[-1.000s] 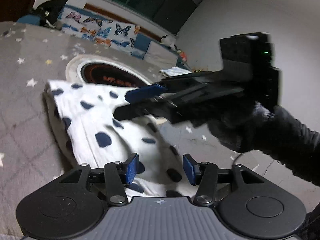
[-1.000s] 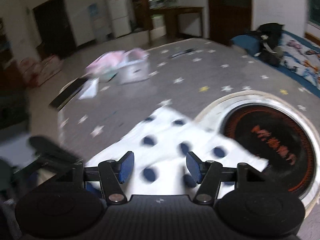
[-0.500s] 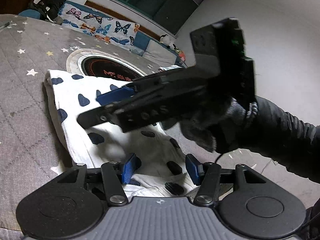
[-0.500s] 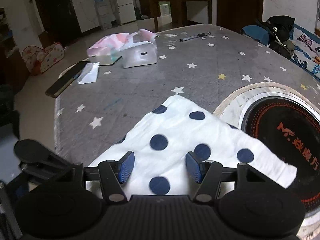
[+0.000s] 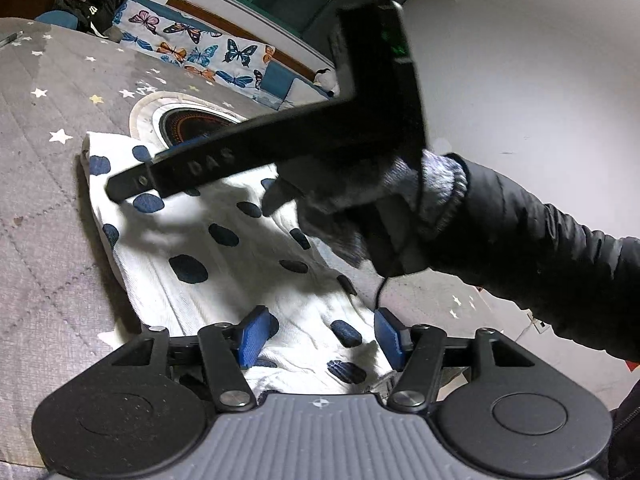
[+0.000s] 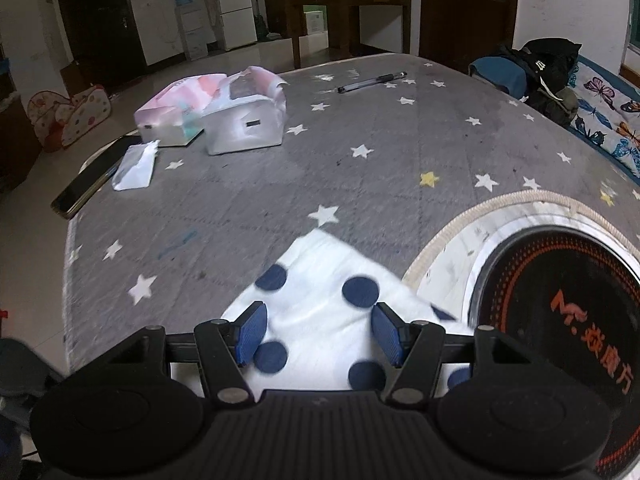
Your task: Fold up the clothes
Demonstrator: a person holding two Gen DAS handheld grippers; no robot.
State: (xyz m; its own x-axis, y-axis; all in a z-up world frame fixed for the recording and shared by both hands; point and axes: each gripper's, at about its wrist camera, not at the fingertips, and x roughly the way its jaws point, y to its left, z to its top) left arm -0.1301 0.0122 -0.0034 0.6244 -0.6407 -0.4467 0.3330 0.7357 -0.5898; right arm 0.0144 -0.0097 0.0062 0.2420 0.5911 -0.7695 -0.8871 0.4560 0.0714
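Observation:
A white cloth with navy dots (image 5: 224, 264) lies flat on the grey star-patterned cover (image 5: 44, 184). My left gripper (image 5: 322, 336) sits low over the cloth's near end. Its jaws are opening, and the fabric lies under and between the blue pads (image 5: 254, 336) without being pinched. A gloved hand (image 5: 352, 216) holds the right gripper across the cloth's far part. In the right wrist view the right gripper (image 6: 319, 332) hovers open over the cloth's corner (image 6: 320, 280), with nothing gripped.
A round mat with a black and orange disc (image 6: 560, 320) lies against the cloth's edge. Further off are pink and white boxes (image 6: 240, 120), a phone (image 6: 96, 176), a pen (image 6: 372, 82), a dark bag (image 6: 548, 68) and a butterfly cushion (image 5: 192, 48).
The right gripper has swept leftward and lower across the cloth, ending over its corner. The left gripper's pads stand a little wider apart; that hand has stayed put.

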